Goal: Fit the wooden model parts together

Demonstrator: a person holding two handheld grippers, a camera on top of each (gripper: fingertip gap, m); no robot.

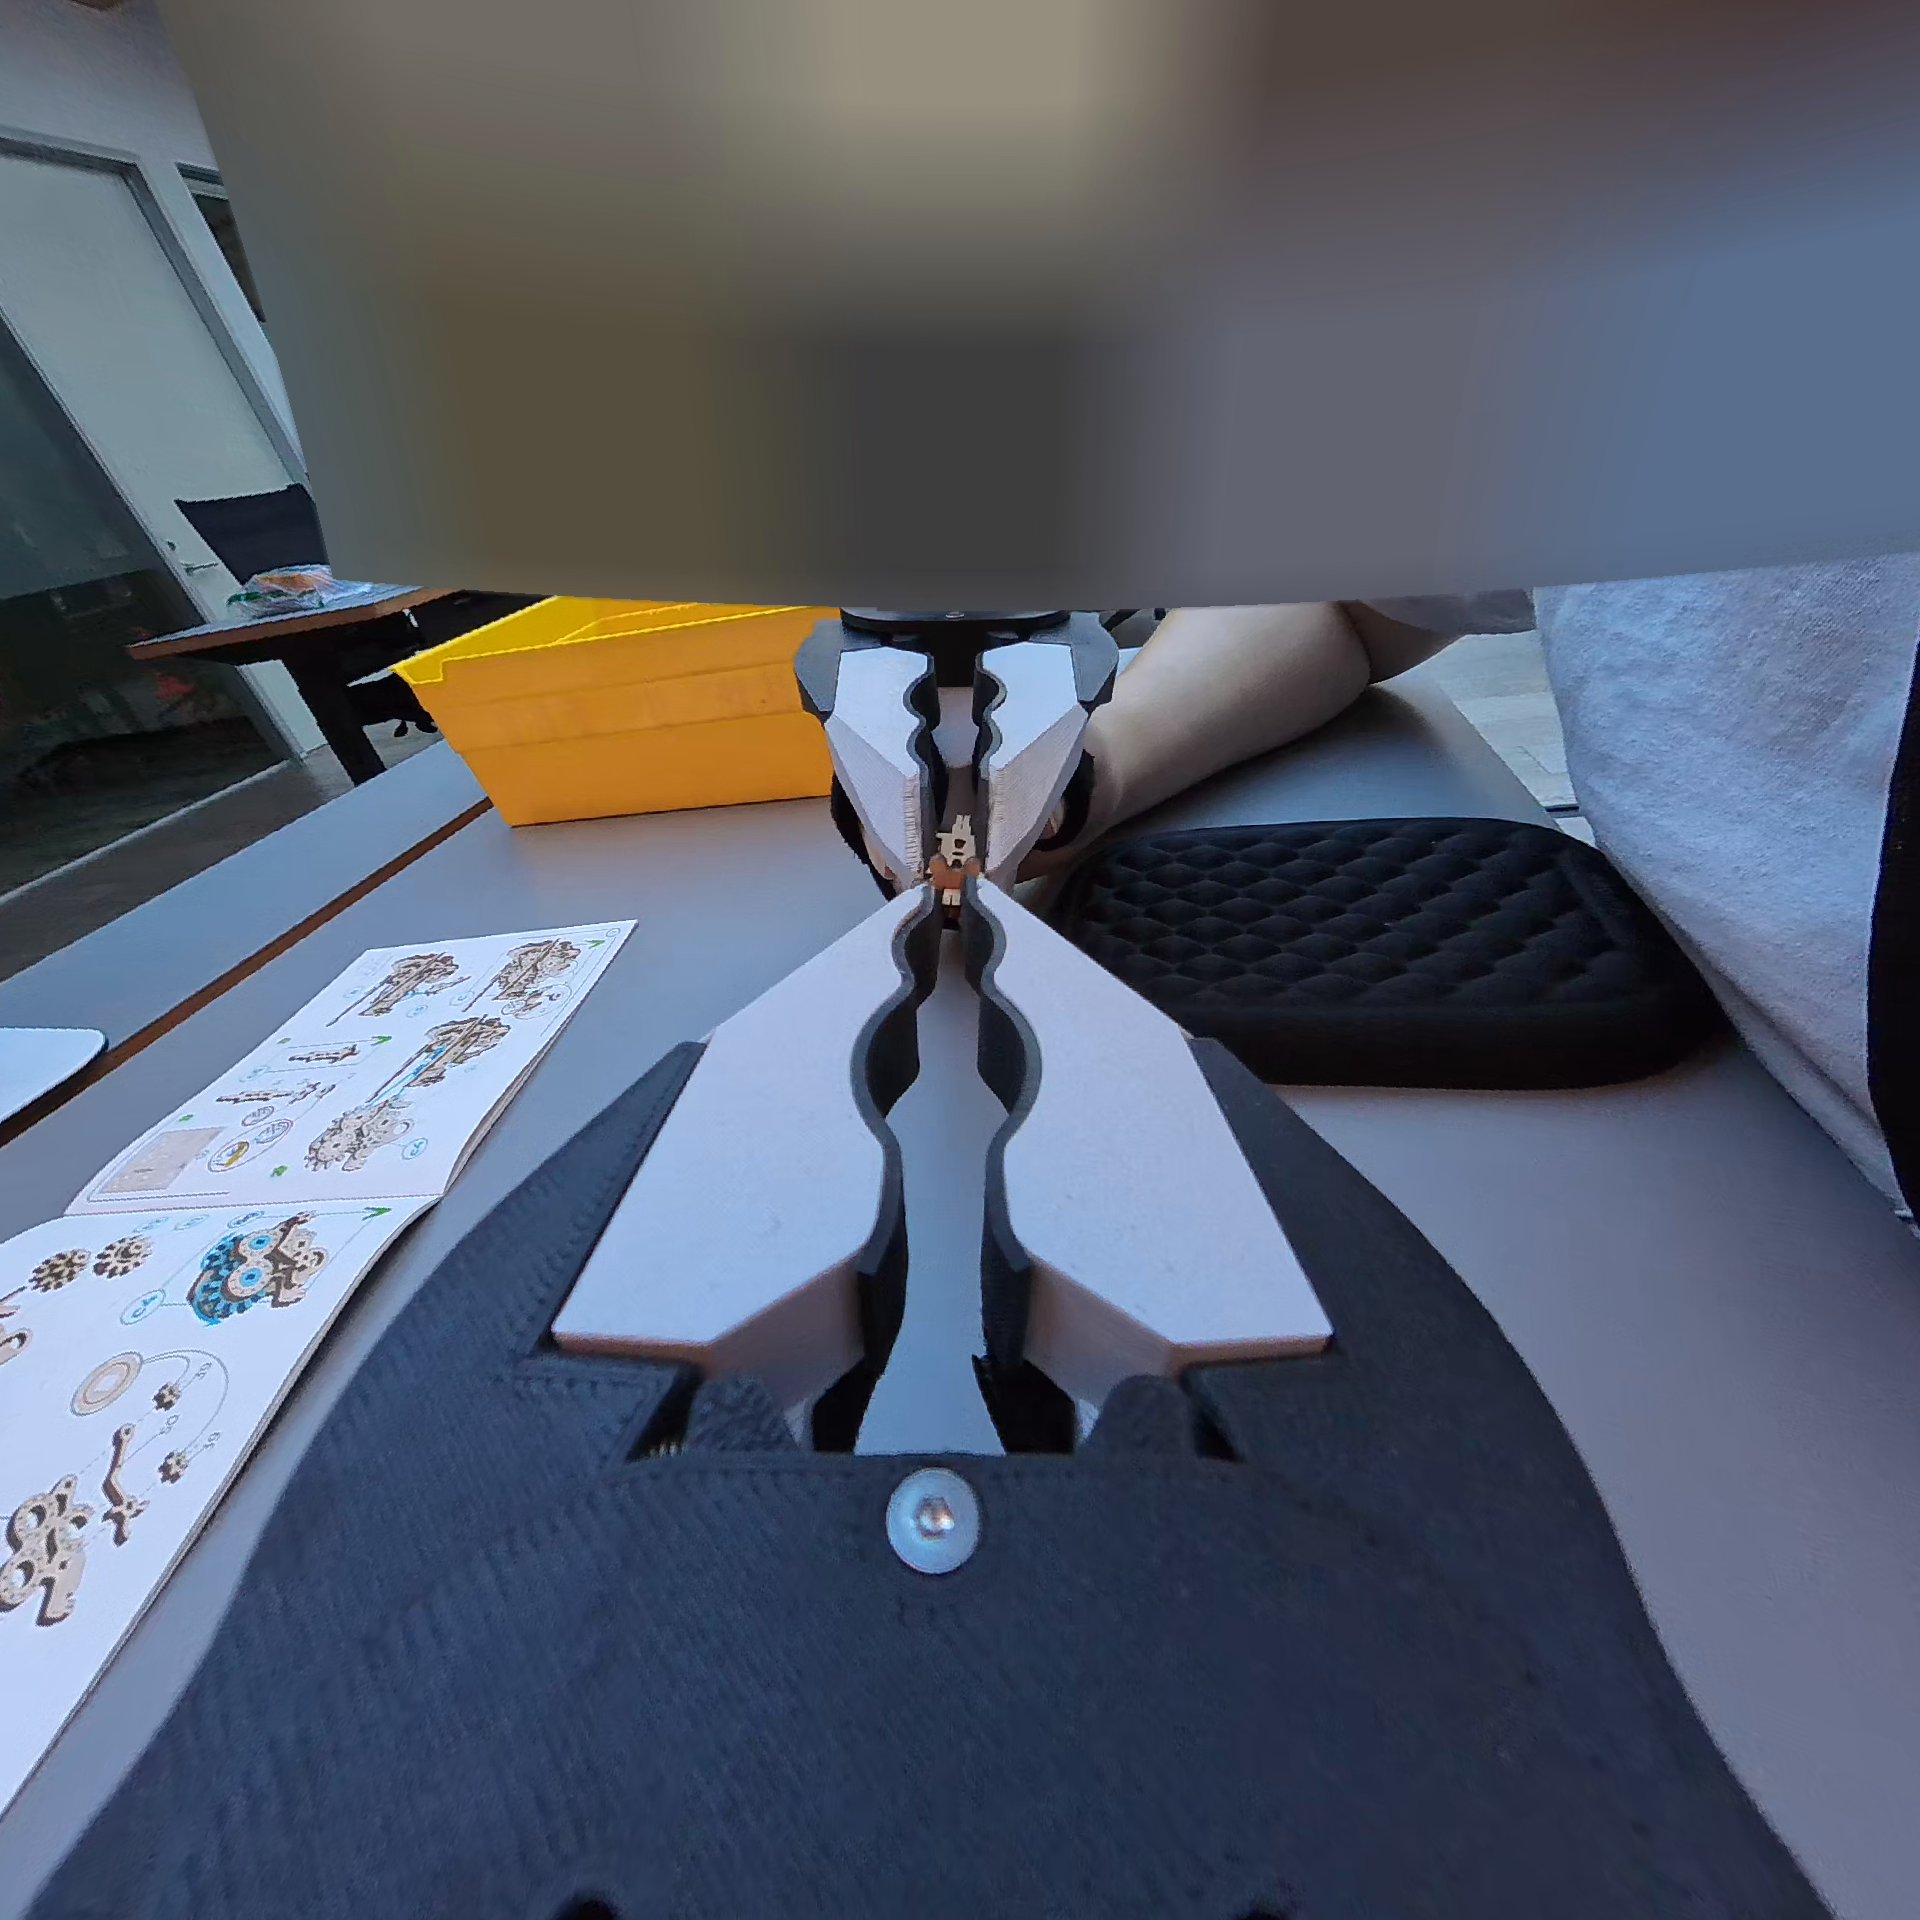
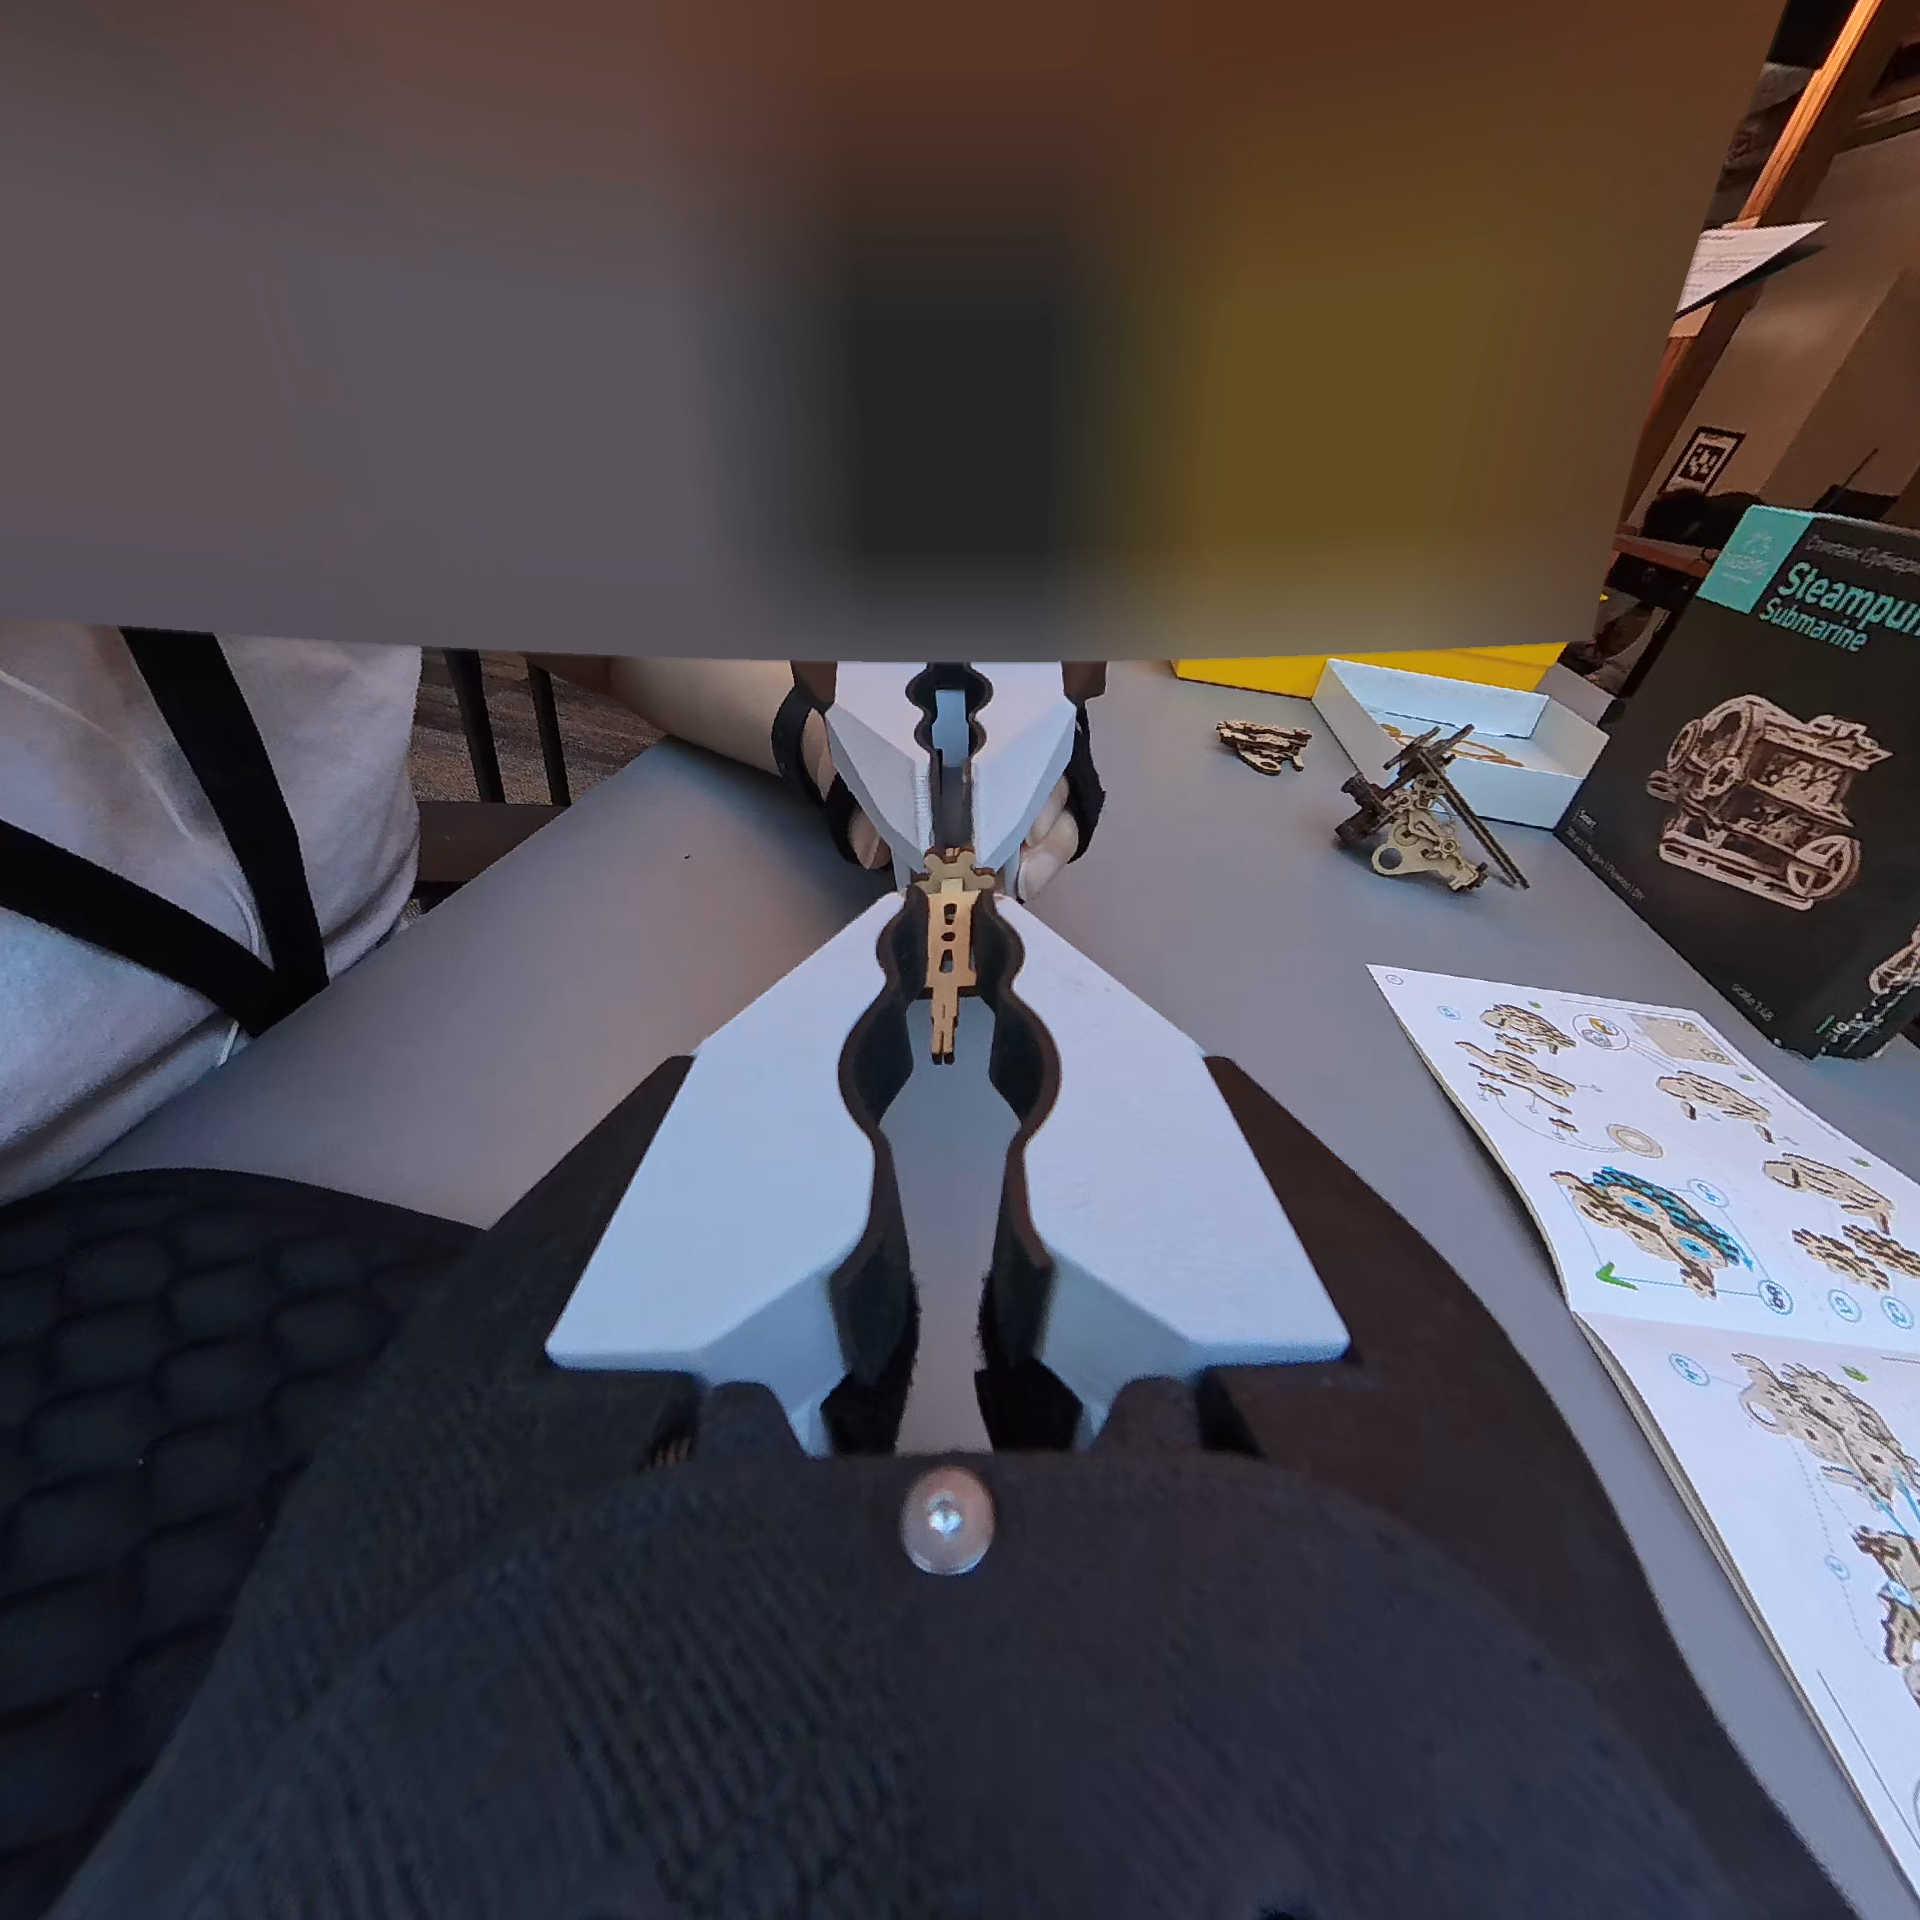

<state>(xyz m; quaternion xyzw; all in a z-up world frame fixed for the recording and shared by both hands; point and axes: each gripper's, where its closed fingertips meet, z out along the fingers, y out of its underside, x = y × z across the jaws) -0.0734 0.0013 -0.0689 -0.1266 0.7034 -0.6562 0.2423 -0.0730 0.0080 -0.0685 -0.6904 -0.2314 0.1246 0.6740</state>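
While the two claws meet tip to tip above the grey bench (image 2: 1195, 935), each grasps one piece of the model. The right claw (image 2: 948, 914) is clenched on a slim wooden strip (image 2: 948, 966) that runs back between its fingers, its notched head poking out at the tips. The left claw (image 1: 948, 888) pinches a small wooden part (image 1: 951, 868) at its very tip, and that part touches or nearly touches the strip's head; whether the joint has begun to seat I cannot tell.

To do this step well, I judge that both pieces should stay in line so tab and slot meet squarely, then be pressed straight along the strip's length with a slow, even push. Thin laser-cut wood may snap under twisting, and a short grip could let the small part pivot.

Farther out, an open instruction booklet (image 2: 1704, 1195) lies on the bench, and a black quilted pad (image 1: 1382, 935) sits at the near edge by the person's grey sleeve. Beyond the booklet stand a half-built wooden assembly (image 2: 1423, 831), a loose wooden cluster (image 2: 1262, 743), a shallow white tray (image 2: 1558, 758) and the kit's dark box (image 2: 1787, 810). A yellow bin (image 1: 644, 717) sits at the far edge. Behind are glass partitions and another table.
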